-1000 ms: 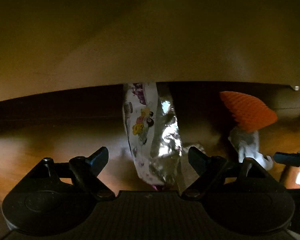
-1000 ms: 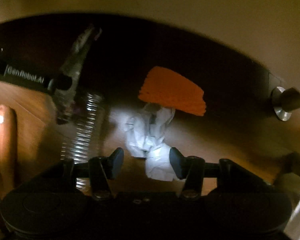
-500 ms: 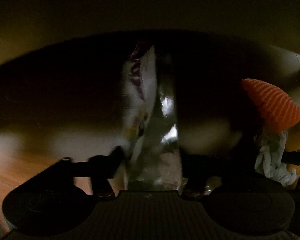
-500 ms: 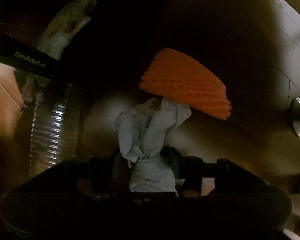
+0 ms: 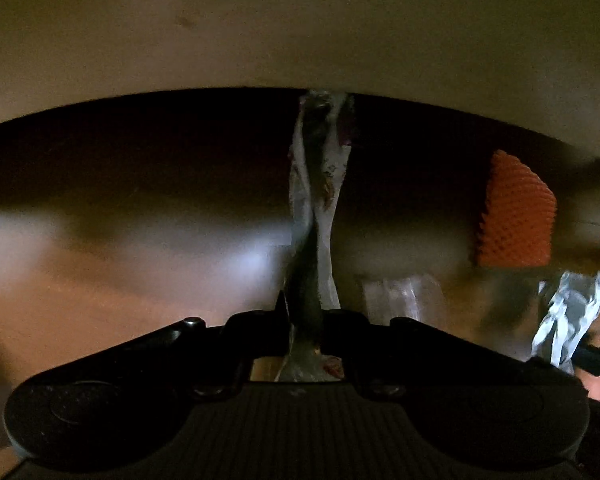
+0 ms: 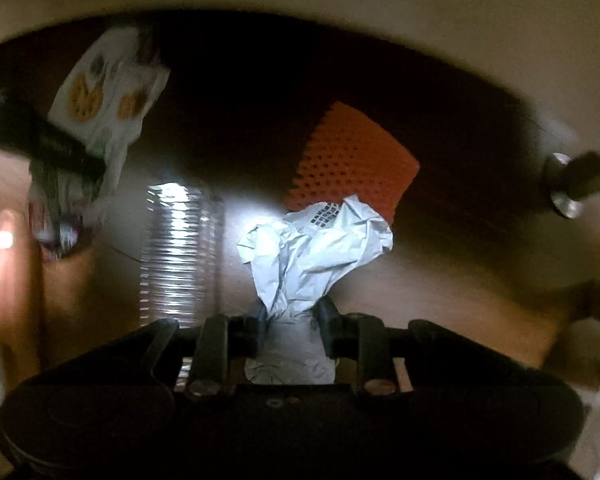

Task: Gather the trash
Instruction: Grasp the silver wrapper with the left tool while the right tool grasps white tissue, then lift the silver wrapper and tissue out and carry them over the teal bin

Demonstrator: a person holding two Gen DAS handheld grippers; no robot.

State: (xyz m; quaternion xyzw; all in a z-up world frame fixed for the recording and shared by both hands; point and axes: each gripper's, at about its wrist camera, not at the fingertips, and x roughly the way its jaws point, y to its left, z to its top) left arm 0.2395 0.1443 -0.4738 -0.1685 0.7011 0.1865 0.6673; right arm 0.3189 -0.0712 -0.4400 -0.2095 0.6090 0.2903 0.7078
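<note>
Right up close, the left gripper (image 5: 305, 320) is clamped tight on a snack wrapper (image 5: 318, 200), white with printed pictures and a foil inside, squeezed into a thin twisted strip that runs away from the jaws. The right gripper (image 6: 290, 320) has a crumpled white paper (image 6: 312, 248) between its fingers; the jaws are closing and already pinch the wad's narrow lower end.

Under both is a brown wooden floor (image 5: 100, 300), glossy with a pale glare patch, pretty dim overall. A clear ribbed plastic cup (image 6: 180, 256) lies on its side on it, just left of the paper in the right view. A fingertip (image 6: 8, 264) pokes in at that view's left edge.

A bit further out there's an orange foam net sleeve (image 6: 352, 160) lying on the floor at the edge of a deep dark shadow under a beige piece of furniture (image 5: 300, 20) that fills the top of both views. A metal knob (image 6: 568, 188) sticks out near the right edge.

Count: one wrapper, one paper wad, one cup, one orange sleeve, so four bits of trash. Two are gripped and two are on the floor.
</note>
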